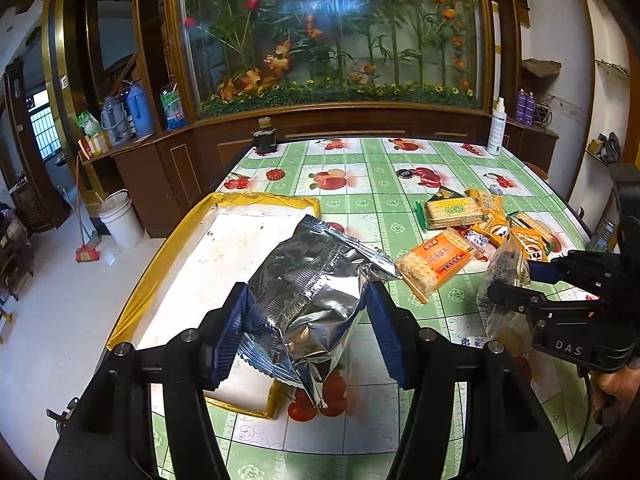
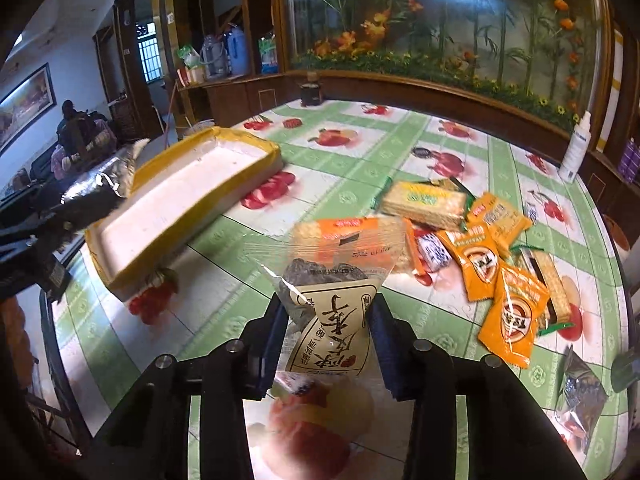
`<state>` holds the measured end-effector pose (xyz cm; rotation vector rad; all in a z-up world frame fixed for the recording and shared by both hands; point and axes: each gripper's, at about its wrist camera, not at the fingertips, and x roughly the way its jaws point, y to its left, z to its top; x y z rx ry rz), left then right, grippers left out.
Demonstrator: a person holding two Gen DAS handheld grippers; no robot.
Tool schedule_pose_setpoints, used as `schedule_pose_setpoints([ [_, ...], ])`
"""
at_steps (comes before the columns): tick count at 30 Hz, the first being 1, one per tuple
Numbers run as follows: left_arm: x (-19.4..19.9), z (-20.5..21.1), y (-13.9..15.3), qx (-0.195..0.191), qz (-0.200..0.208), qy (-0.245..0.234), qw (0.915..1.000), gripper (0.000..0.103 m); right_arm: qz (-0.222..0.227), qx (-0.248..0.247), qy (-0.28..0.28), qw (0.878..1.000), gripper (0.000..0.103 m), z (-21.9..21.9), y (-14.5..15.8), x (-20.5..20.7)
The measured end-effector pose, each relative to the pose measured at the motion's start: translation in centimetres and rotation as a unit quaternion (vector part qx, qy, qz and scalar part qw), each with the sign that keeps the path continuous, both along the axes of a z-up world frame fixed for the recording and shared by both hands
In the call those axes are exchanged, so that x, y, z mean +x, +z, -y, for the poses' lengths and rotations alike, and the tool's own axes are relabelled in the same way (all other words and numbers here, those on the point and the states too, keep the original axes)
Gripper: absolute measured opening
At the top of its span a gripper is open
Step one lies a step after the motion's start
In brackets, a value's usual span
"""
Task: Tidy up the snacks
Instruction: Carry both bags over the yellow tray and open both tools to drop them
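My left gripper (image 1: 306,300) is shut on a silver foil snack bag (image 1: 308,292) and holds it above the near end of the white tray with yellow taped rim (image 1: 160,268). My right gripper (image 2: 330,320) is shut on a clear packet with a beige label and dark snack inside (image 2: 332,320), held above the table. The right gripper with its packet also shows in the left wrist view (image 1: 508,280). The foil bag shows at the left of the right wrist view (image 2: 100,188), beside the tray (image 2: 192,196). A pile of snack packets (image 2: 472,240) lies on the table to the right.
The table has a green and white fruit-print cloth (image 1: 360,196). A dark bottle (image 1: 264,136) and a white spray bottle (image 1: 496,128) stand at the far edge. Another small foil packet (image 2: 580,392) lies near the right edge. A wooden cabinet with a flower display is behind.
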<state>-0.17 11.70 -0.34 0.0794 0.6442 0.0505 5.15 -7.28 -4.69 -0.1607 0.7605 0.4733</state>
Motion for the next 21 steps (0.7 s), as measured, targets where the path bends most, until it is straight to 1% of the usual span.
schedule_pose_setpoints([
  [7,0.2,-1.9,-0.1,-0.005,0.003,0.023,0.9997,0.059,0.007,0.006,0.027,1.0,0.042,-3.0,1.2,-0.4],
  [11,0.8,-3.9,-0.6,-0.015,-0.002,0.044,0.9989,0.059,0.002,0.021,0.048,0.999,0.042,-5.2,1.6,-0.2],
  [13,1.6,-5.4,-1.0,-0.03,-0.012,0.055,0.9979,0.059,-0.008,0.04,0.063,0.997,0.042,-6.7,1.8,0.6],
  [14,2.1,-6.7,-1.4,-0.043,-0.02,0.066,0.9967,0.059,-0.013,0.05,0.069,0.996,0.042,-7.5,1.8,1.0],
  [18,4.1,-10.6,-2.9,-0.072,-0.051,0.103,0.9908,0.059,-0.029,0.079,0.098,0.992,0.042,-11.9,2.0,3.4],
  [21,5.5,-12.0,-4.4,-0.076,-0.072,0.119,0.9873,0.059,-0.046,0.099,0.108,0.988,0.042,-15.0,1.4,5.7],
])
